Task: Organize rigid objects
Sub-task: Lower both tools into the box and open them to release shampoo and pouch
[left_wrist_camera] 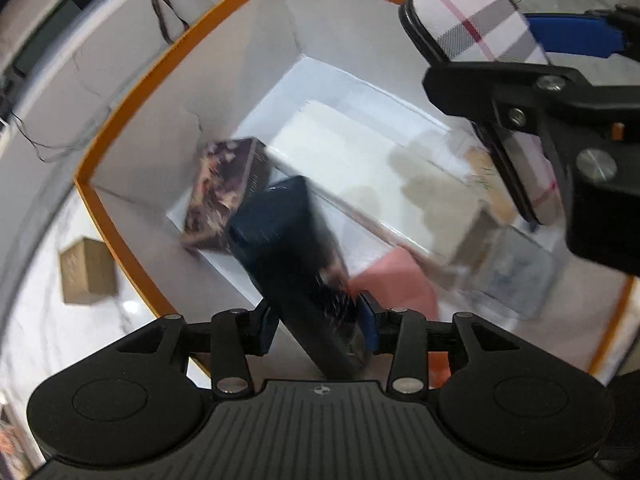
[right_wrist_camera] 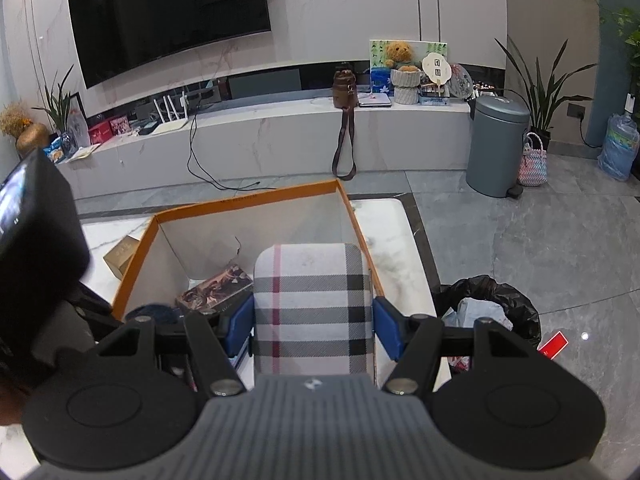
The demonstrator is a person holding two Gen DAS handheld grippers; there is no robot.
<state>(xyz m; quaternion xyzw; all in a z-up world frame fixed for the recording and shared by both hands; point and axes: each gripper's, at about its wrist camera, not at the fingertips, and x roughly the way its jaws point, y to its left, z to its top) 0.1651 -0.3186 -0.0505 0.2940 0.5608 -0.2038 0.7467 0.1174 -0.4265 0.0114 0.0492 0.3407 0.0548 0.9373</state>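
In the left wrist view, motion blur is smearing the dark navy rectangular box (left_wrist_camera: 296,256) and the clear plastic case (left_wrist_camera: 508,276) at the near right, so any printing is unreadable. The plaid fabric-covered case (left_wrist_camera: 476,20) is partly hiding behind the black gripper frame. In the right wrist view, it is covering the orange-rimmed white cardboard box's (right_wrist_camera: 248,200) floor.
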